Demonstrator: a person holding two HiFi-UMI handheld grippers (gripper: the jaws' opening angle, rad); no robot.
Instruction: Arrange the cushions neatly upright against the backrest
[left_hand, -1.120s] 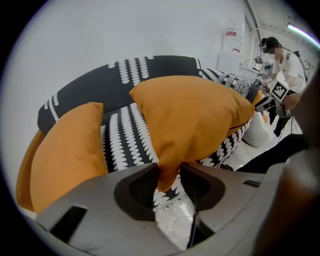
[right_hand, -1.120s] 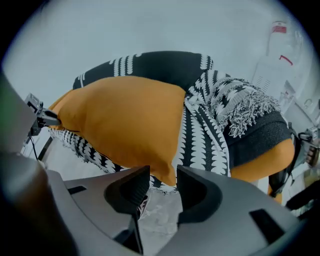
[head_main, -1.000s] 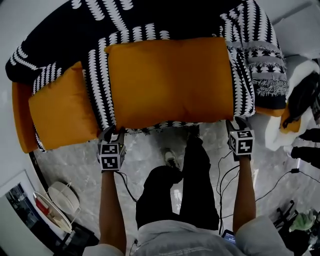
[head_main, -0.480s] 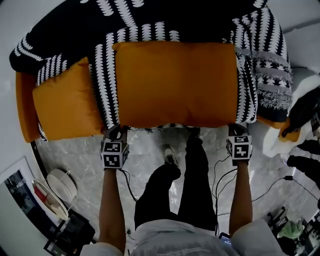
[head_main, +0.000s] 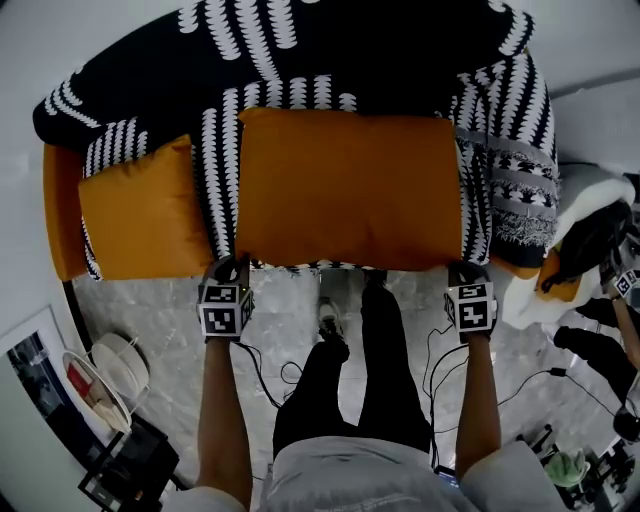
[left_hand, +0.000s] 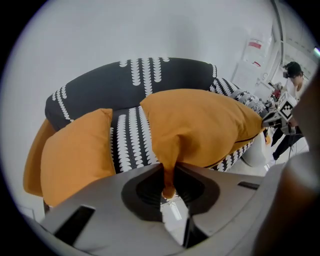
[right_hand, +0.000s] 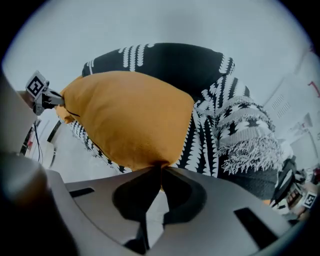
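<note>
Large orange cushion (head_main: 350, 190) is lying flat on the seat, forward of the sofa backrest (head_main: 350, 45) and not yet leaning on it. The left gripper (left_hand: 169, 186) is gripping the corner farthest from the backrest on the left. Its jaws have just been closing, and a pinch of orange fabric is sitting between them. The right gripper (right_hand: 156, 182) is clamping the matching right corner. Its jaws have also just been closing and are nearly together on a thin fold of fabric. The cover is tenting at both grips.

A small orange cushion (head_main: 140, 215) is sitting in front of the backrest's left end. It is apart from the large one, with a strip of the black-and-white throw (head_main: 215, 170) showing between them.

The step in hand appears to be tipping the large cushion up toward the backrest. Recommended procedure:
- Raise both corners together, holding them level, so the cushion is not twisting.
- Let the edge nearest the backrest act as the pivot.
- Move slowly. Each grip is holding cover fabric only and is likely to slip under a jerk.
- Avoid dragging the throw toward the backrest.
</note>
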